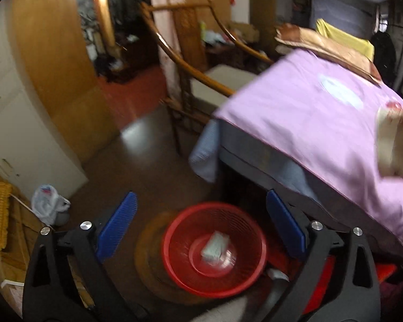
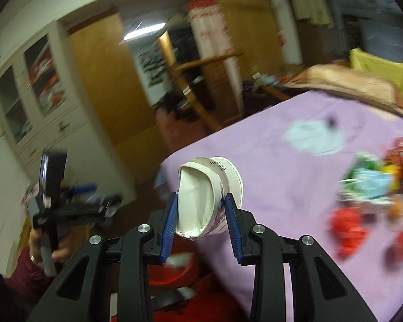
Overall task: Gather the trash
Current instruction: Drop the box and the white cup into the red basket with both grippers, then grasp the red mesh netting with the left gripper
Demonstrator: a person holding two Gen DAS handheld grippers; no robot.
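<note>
A red mesh basket (image 1: 213, 249) stands on the dark floor beside the bed, with a white packet (image 1: 215, 247) lying in its bottom. My left gripper (image 1: 201, 196) hangs open above it, nothing between its blue pads. My right gripper (image 2: 200, 197) is shut on a squashed white paper cup (image 2: 228, 171), held over the corner of the purple bed sheet (image 2: 282, 177). The same cup (image 1: 395, 139) shows blurred at the right edge of the left wrist view. Part of the red basket (image 2: 172, 271) shows below the right gripper. A hand holds the left gripper's body (image 2: 53, 209) at the far left.
Blurred wrappers and red scraps (image 2: 376, 187) lie piled on the sheet at right, with a pale blue piece (image 2: 314, 136) farther back. A wooden chair (image 1: 190, 80) stands at the bed's end. A white plastic bag (image 1: 48, 204) sits by the white cabinet (image 1: 27, 134).
</note>
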